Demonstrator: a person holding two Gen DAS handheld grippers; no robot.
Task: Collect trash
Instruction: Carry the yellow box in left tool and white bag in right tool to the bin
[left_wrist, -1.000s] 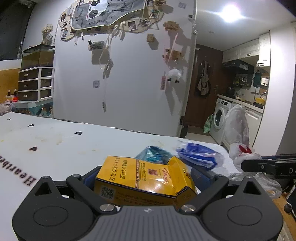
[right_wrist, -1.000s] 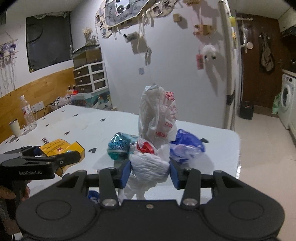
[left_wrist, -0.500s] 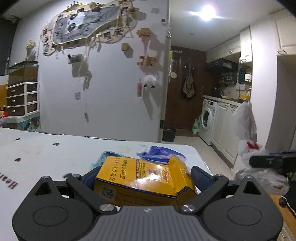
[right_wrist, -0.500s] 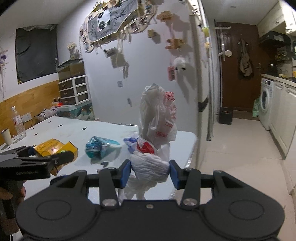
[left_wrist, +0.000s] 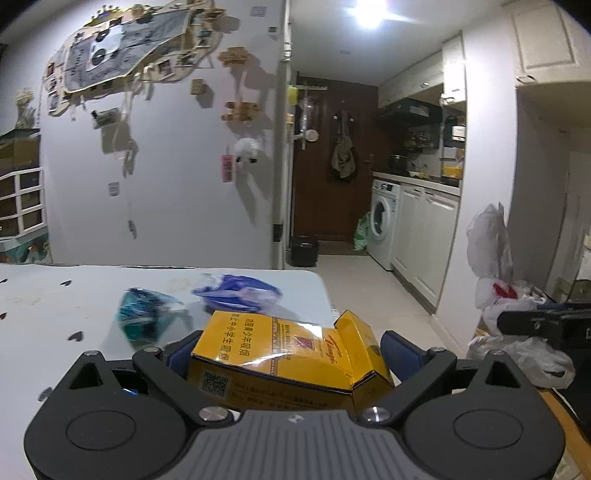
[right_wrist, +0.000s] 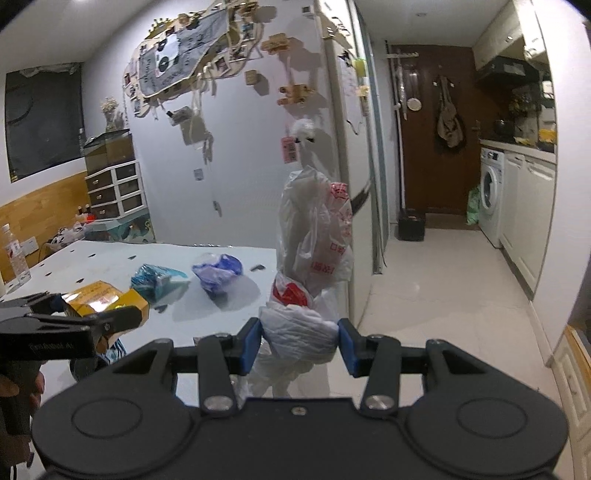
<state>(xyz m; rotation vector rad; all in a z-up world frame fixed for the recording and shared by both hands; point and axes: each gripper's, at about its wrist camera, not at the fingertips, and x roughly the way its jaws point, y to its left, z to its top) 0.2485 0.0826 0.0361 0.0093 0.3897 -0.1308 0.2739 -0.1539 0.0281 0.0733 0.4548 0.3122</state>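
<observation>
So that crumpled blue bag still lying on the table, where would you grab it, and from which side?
Probably from above, jaws closing across the raised, bunched middle of the blue bag. It lies as a soft crumpled heap on the white table, with no handle showing, so the puffed-up folds give the most to pinch. The teal wrapper beside it sits apart, leaving room.

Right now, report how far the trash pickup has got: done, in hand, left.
Done: nothing visibly binned yet. In hand: the left gripper is clamped on the yellow carton, and the right gripper pinches the white plastic bag, which hangs past the table edge. Left: the teal wrapper and the blue plastic bag lie on the table.
</observation>
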